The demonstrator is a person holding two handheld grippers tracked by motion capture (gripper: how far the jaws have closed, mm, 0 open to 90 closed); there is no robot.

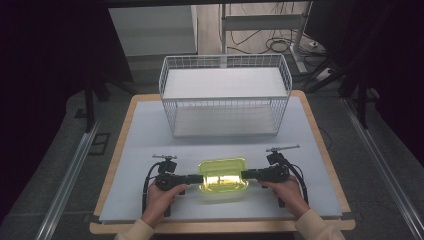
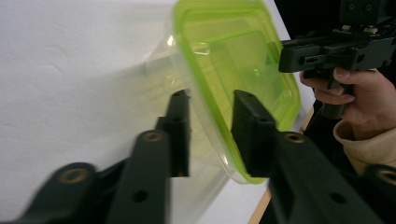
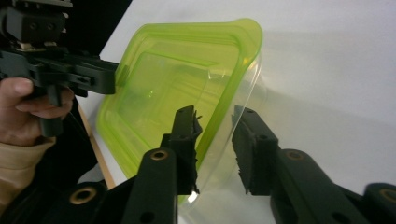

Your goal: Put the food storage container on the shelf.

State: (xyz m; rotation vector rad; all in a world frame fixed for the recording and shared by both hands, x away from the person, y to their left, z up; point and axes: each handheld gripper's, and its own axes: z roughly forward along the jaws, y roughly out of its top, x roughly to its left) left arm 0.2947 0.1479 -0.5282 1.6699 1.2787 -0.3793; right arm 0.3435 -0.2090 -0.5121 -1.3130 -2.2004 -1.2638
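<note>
A clear plastic container with a yellow-green lid [image 1: 222, 175] is held between my two grippers near the table's front, over the white mat [image 1: 145, 140]. A faint shadow lies on the mat just in front of it. My left gripper [image 1: 201, 178] is shut on its left end. In the left gripper view [image 2: 210, 116] one jaw lies on the lid [image 2: 233, 51] and the other against the clear wall. My right gripper [image 1: 243, 174] is shut on the right end. In the right gripper view [image 3: 215, 126] its jaws straddle the lid's rim [image 3: 177, 84] in the same way.
A white wire basket [image 1: 225, 97] stands at the back of the table, open at the top. The table's wooden edge [image 1: 220, 227] runs just in front of the person's hands. Cables and desk legs lie on the floor beyond.
</note>
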